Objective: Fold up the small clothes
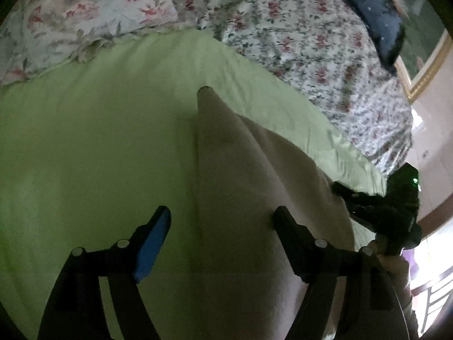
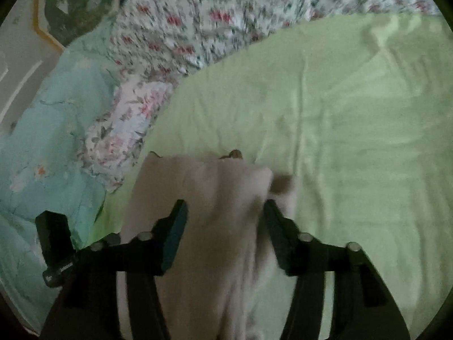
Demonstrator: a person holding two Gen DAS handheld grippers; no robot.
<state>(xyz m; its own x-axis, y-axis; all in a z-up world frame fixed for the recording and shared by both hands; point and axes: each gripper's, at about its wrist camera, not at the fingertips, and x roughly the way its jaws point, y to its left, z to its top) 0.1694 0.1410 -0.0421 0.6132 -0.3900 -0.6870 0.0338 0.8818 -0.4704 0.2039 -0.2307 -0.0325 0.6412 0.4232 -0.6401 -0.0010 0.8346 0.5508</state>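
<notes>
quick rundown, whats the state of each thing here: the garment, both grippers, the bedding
beige garment: lying on the green sheet, partly folded, not gripped
left gripper: open, the garment's edge below the gap between its fingers
right gripper: open, over the garment, pads apart from the cloth
green sheet: spread over the bed, lightly creased
floral quilt: bunched up beyond the sheet
turquoise blanket: rumpled beside the sheet

1. A small pale beige garment (image 1: 254,187) of soft plain fabric lies on a light green bed sheet (image 1: 99,141).
2. In the left wrist view it stretches ahead of the left tool (image 1: 222,222), narrowing to a far point.
3. In the right wrist view its squarer far edge lies just beyond the right tool (image 2: 225,212), the cloth running back between the fingers.
</notes>
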